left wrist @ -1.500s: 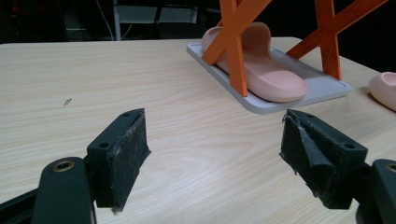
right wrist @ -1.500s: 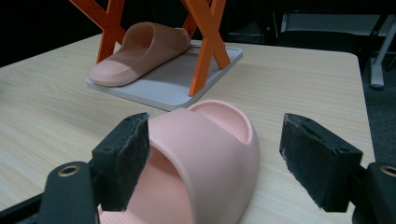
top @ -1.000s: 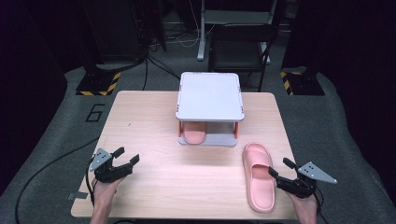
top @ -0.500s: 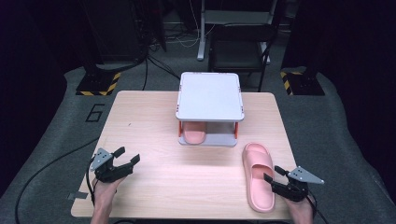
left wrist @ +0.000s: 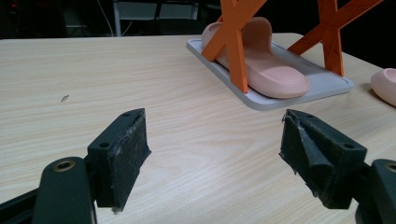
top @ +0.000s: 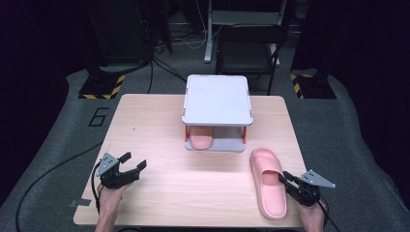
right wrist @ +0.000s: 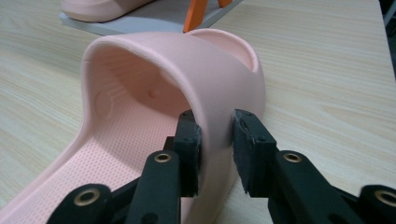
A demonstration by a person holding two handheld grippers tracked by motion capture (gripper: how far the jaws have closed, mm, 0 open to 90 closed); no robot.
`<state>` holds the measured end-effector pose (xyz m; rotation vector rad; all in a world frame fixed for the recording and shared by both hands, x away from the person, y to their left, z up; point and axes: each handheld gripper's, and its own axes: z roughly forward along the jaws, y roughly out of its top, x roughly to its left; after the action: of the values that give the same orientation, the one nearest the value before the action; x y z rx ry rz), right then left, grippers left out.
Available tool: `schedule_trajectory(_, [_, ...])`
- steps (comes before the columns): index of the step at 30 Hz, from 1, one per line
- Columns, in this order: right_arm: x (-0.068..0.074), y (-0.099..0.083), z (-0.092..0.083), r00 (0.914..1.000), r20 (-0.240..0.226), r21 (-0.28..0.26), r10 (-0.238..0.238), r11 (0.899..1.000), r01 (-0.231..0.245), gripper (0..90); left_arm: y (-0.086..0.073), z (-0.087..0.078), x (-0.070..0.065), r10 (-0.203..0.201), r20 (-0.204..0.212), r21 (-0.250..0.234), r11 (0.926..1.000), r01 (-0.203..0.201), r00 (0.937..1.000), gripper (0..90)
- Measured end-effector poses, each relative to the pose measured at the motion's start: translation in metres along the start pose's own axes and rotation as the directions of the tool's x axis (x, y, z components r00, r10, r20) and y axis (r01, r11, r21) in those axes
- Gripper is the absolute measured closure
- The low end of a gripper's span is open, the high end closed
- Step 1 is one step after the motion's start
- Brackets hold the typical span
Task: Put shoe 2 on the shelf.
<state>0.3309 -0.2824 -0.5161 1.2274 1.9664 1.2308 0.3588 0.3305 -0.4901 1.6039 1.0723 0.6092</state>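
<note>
Right gripper (right wrist: pixel 215 140) pinches the pink foam slipper (top: pixel 267 186) by its strap edge; looks light, squishy. Left gripper (left wrist: pixel 215 154) sits wide open, empty.

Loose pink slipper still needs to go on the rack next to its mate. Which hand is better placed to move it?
Right. The right gripper already has its jaws astride the strap edge of the loose slipper. The left gripper hangs open over bare table, far across from it.
</note>
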Motion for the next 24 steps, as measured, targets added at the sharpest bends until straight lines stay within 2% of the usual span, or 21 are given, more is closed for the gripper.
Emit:
schedule_trajectory(6, [0.003,0.003,-0.001,0.9996,0.02,0.015,-0.019,1.0,0.019,76.2,0.0,-0.001,0.0,-0.004,-0.002,-0.007,1.0,0.004,1.0,22.7])
schedule_trajectory(8, [0.006,0.005,-0.003,0.9986,0.043,0.013,-0.031,0.999,0.031,79.2,0.001,-0.001,0.001,-0.005,-0.003,-0.006,1.0,0.005,1.0,22.7])
schedule_trajectory(16, [0.017,0.016,-0.006,0.9991,0.004,-0.004,-0.043,0.999,0.043,81.9,0.001,0.0,0.0,-0.004,-0.005,-0.008,1.0,0.004,1.0,22.7])
schedule_trajectory(17, [0.02,0.017,-0.006,0.9995,-0.005,-0.006,-0.031,1.0,0.031,82.0,0.001,0.0,0.0,-0.002,-0.003,-0.006,1.0,0.002,1.0,22.7])
schedule_trajectory(18, [0.022,0.02,-0.004,0.9994,0.003,-0.012,-0.036,0.999,0.036,81.9,0.001,0.0,0.0,-0.003,0.001,-0.008,1.0,0.003,1.0,22.7])
schedule_trajectory(21, [0.029,0.03,0.003,0.9994,-0.017,-0.025,-0.029,0.999,0.029,82.0,0.001,0.0,-0.001,-0.004,-0.001,-0.004,1.0,0.004,1.0,22.7])
schedule_trajectory(24, [0.038,0.041,0.015,0.9993,-0.009,-0.028,-0.035,0.999,0.035,82.0,0.001,0.001,-0.001,-0.002,-0.001,-0.004,1.0,0.002,1.0,22.7])
